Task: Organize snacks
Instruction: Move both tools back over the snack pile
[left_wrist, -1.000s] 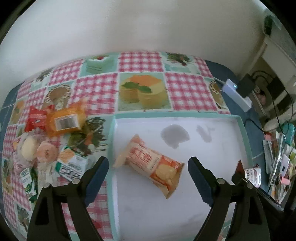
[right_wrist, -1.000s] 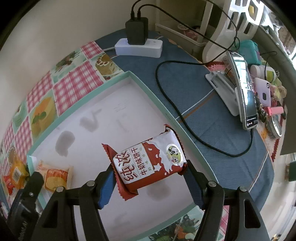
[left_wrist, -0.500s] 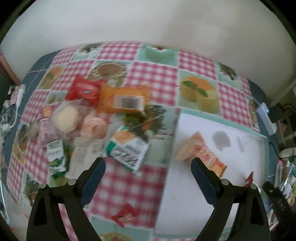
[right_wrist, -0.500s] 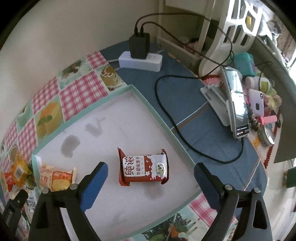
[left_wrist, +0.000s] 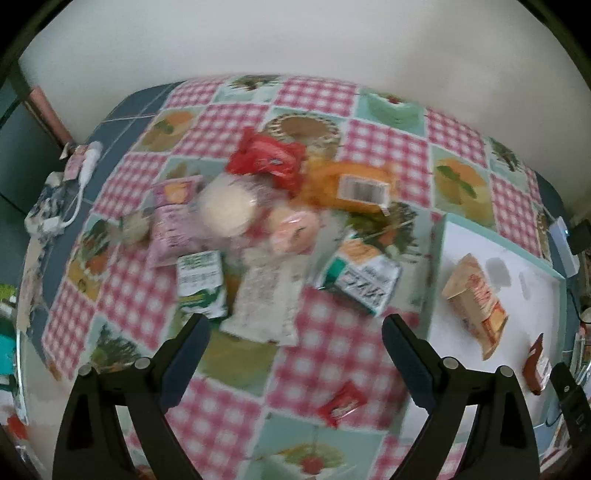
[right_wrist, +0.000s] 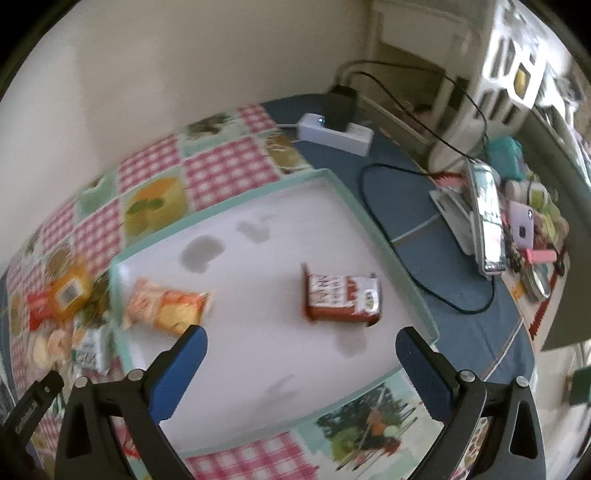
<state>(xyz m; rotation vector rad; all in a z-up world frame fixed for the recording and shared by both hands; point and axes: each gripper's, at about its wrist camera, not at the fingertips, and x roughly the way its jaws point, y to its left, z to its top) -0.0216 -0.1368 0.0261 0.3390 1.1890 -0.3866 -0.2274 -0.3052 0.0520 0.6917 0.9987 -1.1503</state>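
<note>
Two snack packets are lying inside one white tray (right_wrist: 391, 258): one orange biscuit packet (right_wrist: 168, 308) and one brown-and-white biscuit packet (right_wrist: 341, 297). About ten loose snacks are sitting in one heap (left_wrist: 258, 221) on the checked counter (left_wrist: 332, 347); blur is making an exact count uncertain. One small red candy (left_wrist: 340, 404) is lying apart. One white power strip (right_wrist: 334, 133) is sitting beyond the tray.

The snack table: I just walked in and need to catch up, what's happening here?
A person with two handheld grippers is sorting snacks into a tray. Two packets already lie in it: an orange one and a brown-and-white one. The right gripper, opening, hangs empty above the tray; the left gripper, empty, faces the snack pile.
</note>
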